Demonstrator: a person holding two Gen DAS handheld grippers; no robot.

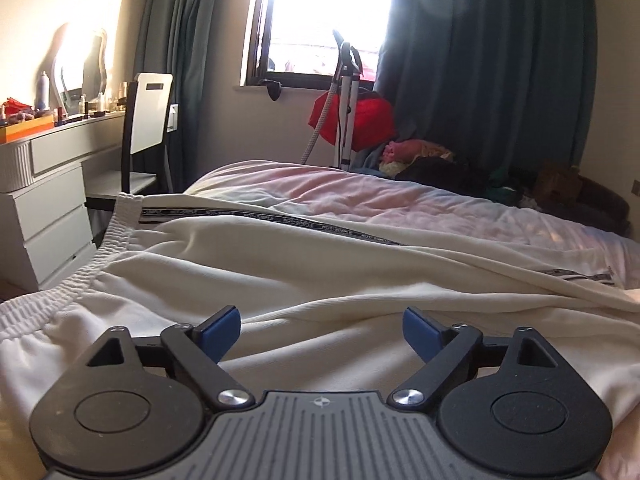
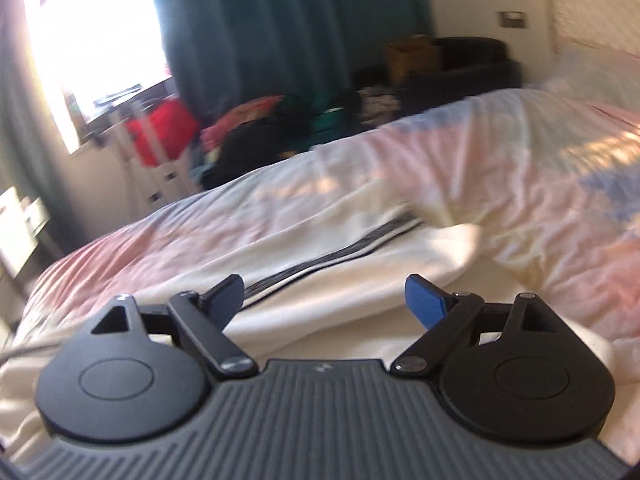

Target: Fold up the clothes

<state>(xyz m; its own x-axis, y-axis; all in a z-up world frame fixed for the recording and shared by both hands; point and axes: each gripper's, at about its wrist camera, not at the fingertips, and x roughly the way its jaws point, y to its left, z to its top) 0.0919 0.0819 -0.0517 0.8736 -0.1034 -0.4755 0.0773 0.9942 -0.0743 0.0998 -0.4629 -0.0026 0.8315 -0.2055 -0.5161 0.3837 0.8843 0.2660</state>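
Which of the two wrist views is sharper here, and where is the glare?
Left wrist view: sharp, the lettered stripe on the cream trousers is legible, but the window is blown out white. Right wrist view: motion-blurred throughout, the trousers and bedspread smeared, its window overexposed too. Both show fisheye bending at the edges.

Ahead of your left gripper (image 1: 322,330), fingers spread wide, cream trousers (image 1: 280,264) lie rumpled across the bed (image 1: 360,196). To your left, a chair (image 1: 146,120) and drawers (image 1: 44,216) stand beside the bed. Beyond its far edge, piled clothes (image 1: 440,160) block the way.
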